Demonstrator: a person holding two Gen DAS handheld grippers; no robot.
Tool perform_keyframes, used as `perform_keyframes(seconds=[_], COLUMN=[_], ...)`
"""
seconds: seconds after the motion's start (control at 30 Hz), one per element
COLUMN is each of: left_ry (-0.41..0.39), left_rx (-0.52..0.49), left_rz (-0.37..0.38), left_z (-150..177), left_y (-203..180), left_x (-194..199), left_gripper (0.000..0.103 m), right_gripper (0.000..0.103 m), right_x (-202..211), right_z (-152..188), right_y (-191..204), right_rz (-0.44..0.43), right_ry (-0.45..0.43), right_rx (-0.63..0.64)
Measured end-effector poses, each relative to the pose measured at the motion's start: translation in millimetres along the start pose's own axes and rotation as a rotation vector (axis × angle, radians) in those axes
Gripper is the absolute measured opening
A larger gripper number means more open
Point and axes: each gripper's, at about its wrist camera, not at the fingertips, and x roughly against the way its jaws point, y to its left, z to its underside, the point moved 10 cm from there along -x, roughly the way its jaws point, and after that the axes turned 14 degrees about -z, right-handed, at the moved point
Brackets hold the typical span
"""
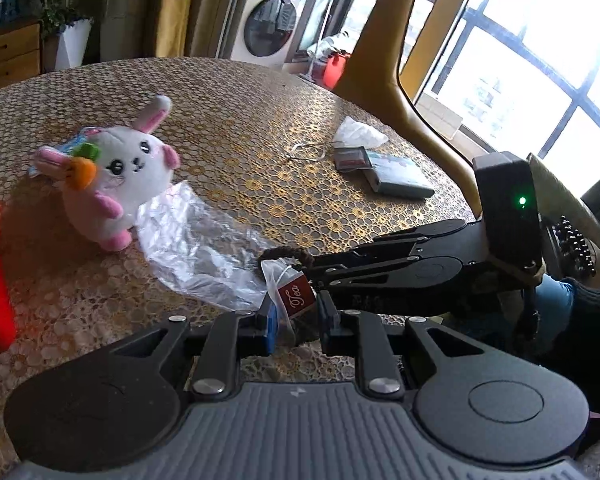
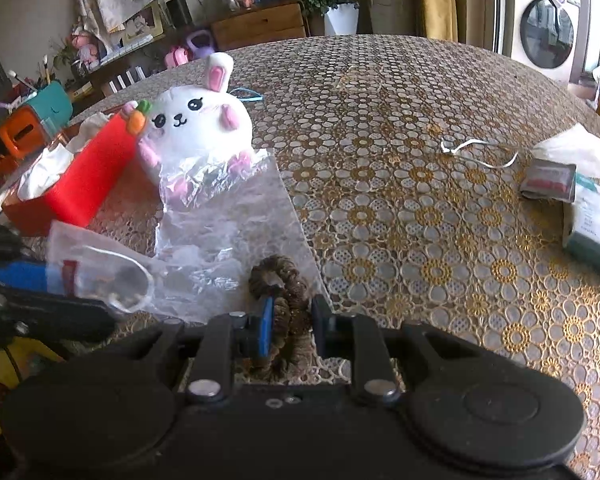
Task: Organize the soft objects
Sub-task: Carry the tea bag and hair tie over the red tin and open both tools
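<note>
My left gripper [image 1: 296, 320] is shut on a tea bag [image 1: 294, 298] in a clear wrapper with a red "Tea" tag, held just above the table. The right gripper [image 1: 300, 268] reaches in from the right, shut on a brown hair scrunchie [image 1: 286, 254]. In the right wrist view the scrunchie [image 2: 284, 304] sits between my right gripper's [image 2: 290, 320] pads, and the left gripper [image 2: 56, 292] holds the tea bag [image 2: 100, 276] at the left. A crumpled clear plastic bag [image 1: 196, 248] lies flat just beyond both grippers. Behind it stands a white bunny plush [image 1: 120, 176] with a carrot.
A red box [image 2: 80, 176] with white paper inside stands left of the bunny. At the right of the lace-covered table [image 1: 240, 128] lie a tissue pack [image 1: 400, 176], a small red packet [image 1: 354, 160], a white tissue [image 1: 360, 132] and a wire tie [image 1: 306, 152]. A yellow chair [image 1: 380, 60] stands behind.
</note>
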Motion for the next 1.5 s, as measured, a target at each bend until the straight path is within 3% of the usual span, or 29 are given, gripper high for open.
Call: perform_keyframes(seconds=[0.17,0.37,0.73,1.07,1.3,1.5], left_ry=[-0.029,-0.044,-0.075,-0.11,-0.07,-0.039], left_rx=[0.019,0.048,0.149,0.204,0.228,0.252], left_rz=[-0.02,-0.125,-0.327,-0.498,-0.575,-0.592], left_z=[1,-2,-14,-35,-41,-39], left_y=[16,51,138,226,279,305], left_x=[22,46,91,116,92,66], left_gripper=[0.02,0.02,0.02,0.02,0.02,0.02], right_gripper=[0.019,0.019,0.019,0.019,0.019,0.019], right_x=[0,20,35,-13,-59,-99], right_z=[-2,-20,-76,-113,-125,-123], right_y=[1,22,120,204,239,252], right_rz=[0.01,0.008,-0.114,-0.202,-0.229,-0.216], right_ry=[0.008,-0.04,-0.097,-0.076,-0.039,0.01], right_rx=[0.007,0.07,0.204,0.282,0.298,0.31])
